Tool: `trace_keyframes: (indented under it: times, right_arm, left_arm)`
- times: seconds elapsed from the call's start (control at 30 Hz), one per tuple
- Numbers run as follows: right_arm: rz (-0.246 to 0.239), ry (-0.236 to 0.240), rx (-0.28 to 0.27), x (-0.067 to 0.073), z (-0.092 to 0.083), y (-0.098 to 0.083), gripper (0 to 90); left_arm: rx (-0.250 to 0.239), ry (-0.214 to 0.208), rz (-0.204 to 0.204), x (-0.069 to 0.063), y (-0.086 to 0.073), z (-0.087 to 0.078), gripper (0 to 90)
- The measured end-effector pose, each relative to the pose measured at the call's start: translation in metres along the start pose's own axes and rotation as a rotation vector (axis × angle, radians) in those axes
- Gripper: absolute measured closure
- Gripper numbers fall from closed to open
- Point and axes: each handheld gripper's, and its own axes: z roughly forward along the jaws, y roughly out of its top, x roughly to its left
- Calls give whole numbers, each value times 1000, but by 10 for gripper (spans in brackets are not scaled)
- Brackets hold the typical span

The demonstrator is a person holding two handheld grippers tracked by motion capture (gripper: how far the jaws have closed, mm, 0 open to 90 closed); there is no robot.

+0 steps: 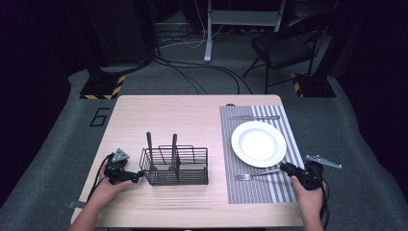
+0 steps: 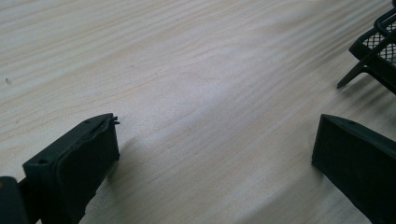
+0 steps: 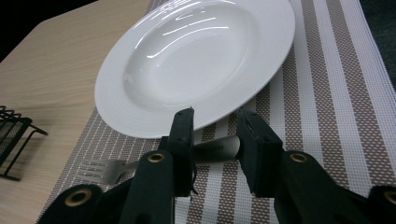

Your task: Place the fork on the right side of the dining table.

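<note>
Now the right tool [image 3: 215,140] straddles the fork [image 3: 109,170] handle, jaws parted and not pinching, on thin, stiff, slippery metal lying flat on the mat [image 3: 327,93].

Each black hand-held gripper [image 3: 215,140] has blocky jaws, brass-ringed screw holes and a trailing cable.

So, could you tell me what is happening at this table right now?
A person is setting a place. The right gripper has its jaws around the handle of a fork lying on the striped placemat by the white plate. The left gripper, jaws open, rests beside the black wire caddy.
</note>
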Motion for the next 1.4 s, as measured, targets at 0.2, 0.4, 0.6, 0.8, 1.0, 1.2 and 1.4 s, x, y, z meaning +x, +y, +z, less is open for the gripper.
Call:
trace_keyframes:
  times: [0.2,0.4,0.6,0.8,1.0,1.2,1.4]
  right_arm:
    - [17,1,14,-6,2,-3,666]
    - [24,-17,37,-12,6,-6,649]
    - [26,-32,53,-15,10,-9,637]
    - [30,-44,72,-16,14,-10,614]
    - [30,-45,89,-17,16,-10,596]
    - [27,-59,104,-15,18,-9,581]
    - [34,-74,114,-18,20,-9,573]
  left_arm:
    - [-1,1,1,0,0,0,2]
    - [-2,1,1,0,0,0,2]
    - [-2,1,1,0,0,0,2]
    - [-2,1,1,0,0,0,2]
    - [-2,1,1,0,0,0,2]
    - [-3,1,2,0,0,0,1]
    - [-3,1,2,0,0,0,1]
